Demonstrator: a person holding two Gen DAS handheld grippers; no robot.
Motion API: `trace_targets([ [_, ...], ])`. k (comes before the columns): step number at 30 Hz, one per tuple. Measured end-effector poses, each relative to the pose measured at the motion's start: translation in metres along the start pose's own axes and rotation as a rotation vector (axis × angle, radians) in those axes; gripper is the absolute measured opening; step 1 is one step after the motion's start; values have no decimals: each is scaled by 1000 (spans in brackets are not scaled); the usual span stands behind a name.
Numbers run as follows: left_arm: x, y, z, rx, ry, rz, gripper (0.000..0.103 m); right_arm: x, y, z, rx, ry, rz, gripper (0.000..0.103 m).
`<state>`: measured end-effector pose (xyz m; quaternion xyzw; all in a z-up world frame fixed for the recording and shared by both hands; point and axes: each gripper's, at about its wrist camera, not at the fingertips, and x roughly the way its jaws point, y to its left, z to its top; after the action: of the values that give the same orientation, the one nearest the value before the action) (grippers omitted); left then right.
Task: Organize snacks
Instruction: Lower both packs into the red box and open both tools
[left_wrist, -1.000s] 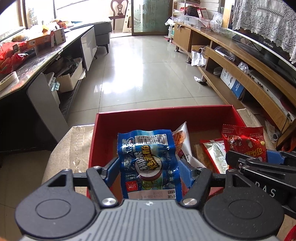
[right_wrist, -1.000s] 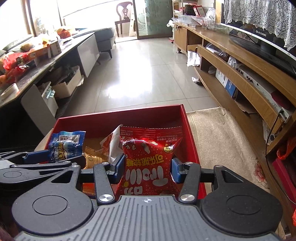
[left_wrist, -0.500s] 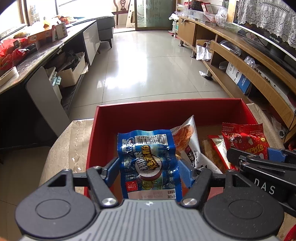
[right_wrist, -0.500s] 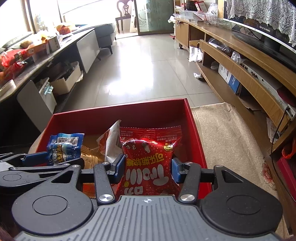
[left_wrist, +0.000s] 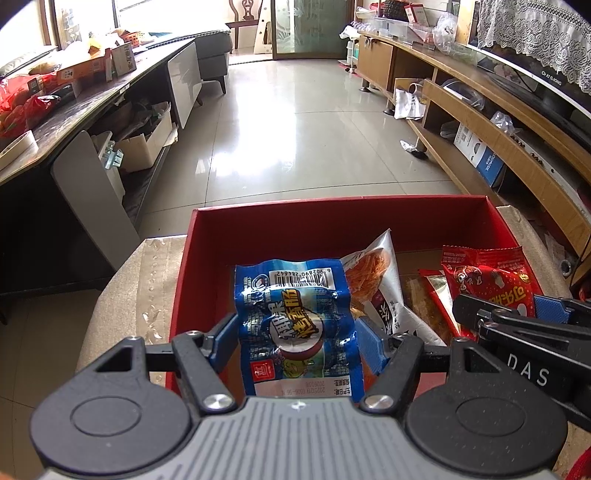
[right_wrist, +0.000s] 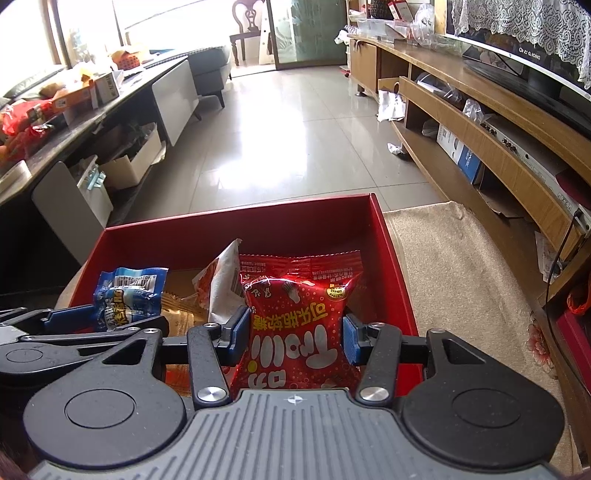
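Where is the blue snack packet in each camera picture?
Left wrist view: the blue snack packet sits low in the centre, pinched in the left gripper.
Right wrist view: it is at the left edge.
Shared landmark: the red box behind it.

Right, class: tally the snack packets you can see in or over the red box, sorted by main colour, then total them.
Blue packet: 1
Red packet: 1
White packet: 1
Gold packet: 1
Total: 4

Box (left_wrist: 332, 229) on mat (right_wrist: 461, 266), sausage pack (left_wrist: 295, 321) left of candy bag (right_wrist: 299, 325)
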<state>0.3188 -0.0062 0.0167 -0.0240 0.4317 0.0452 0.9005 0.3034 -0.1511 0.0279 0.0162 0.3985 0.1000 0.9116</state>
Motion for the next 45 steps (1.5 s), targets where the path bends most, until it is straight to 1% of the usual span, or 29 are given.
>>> trace_targets([
  [20,12,-9,2,27,-23,29,64,14,-5,1,11,-18,-9,59],
  [31,21,-14,3,44,-29,42,64,23,-9,0,12,-27,-30,64],
  [36,26,-17,1,56,-19,47,63,28,-10,-1,7,-16,-45,67],
  [45,28,-17,1,54,-14,51,64,30,-9,-1,-6,-13,-52,68],
])
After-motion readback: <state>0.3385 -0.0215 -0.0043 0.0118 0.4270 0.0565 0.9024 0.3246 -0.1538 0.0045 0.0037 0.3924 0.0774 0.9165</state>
